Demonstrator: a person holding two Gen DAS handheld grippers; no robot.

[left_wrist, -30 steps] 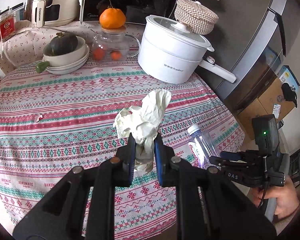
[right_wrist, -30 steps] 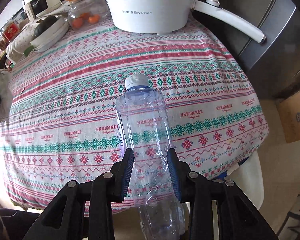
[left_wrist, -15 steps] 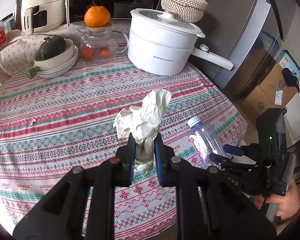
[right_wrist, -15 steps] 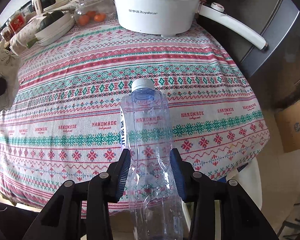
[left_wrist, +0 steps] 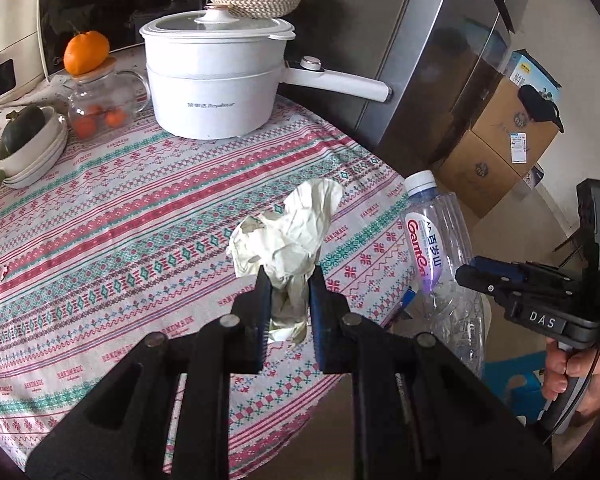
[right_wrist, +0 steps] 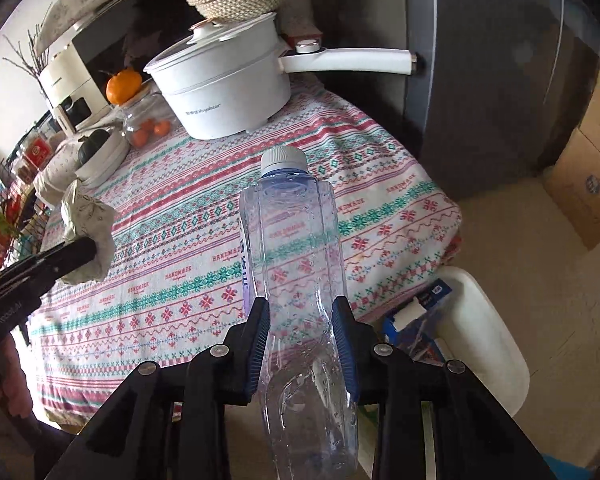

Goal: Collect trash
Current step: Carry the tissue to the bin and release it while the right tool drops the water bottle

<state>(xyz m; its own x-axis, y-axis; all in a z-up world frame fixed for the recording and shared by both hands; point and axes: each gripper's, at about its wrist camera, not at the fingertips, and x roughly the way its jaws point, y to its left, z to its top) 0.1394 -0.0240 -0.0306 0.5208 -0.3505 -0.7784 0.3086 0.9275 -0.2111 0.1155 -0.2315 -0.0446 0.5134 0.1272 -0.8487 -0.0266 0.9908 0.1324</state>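
Note:
My left gripper (left_wrist: 289,280) is shut on a crumpled white tissue (left_wrist: 292,236) and holds it above the patterned tablecloth (left_wrist: 120,216). The tissue also shows at the left of the right wrist view (right_wrist: 88,232). My right gripper (right_wrist: 300,312) is shut on a clear empty plastic bottle (right_wrist: 296,248) with a white cap, held off the table's right edge. The bottle shows in the left wrist view (left_wrist: 436,240) beside the right gripper (left_wrist: 476,276). A white bin (right_wrist: 484,328) with some trash inside stands on the floor below the table edge.
A white electric pot (left_wrist: 216,80) with a long handle stands at the back of the table. A glass teapot (left_wrist: 100,108) with an orange on top and stacked bowls (left_wrist: 32,148) are at the back left. A grey fridge (left_wrist: 440,60) and cardboard boxes (left_wrist: 496,140) stand to the right.
Both grippers have swung right and back towards the table's right edge, still holding the tissue and the bottle. The white bin has come into the right wrist view.

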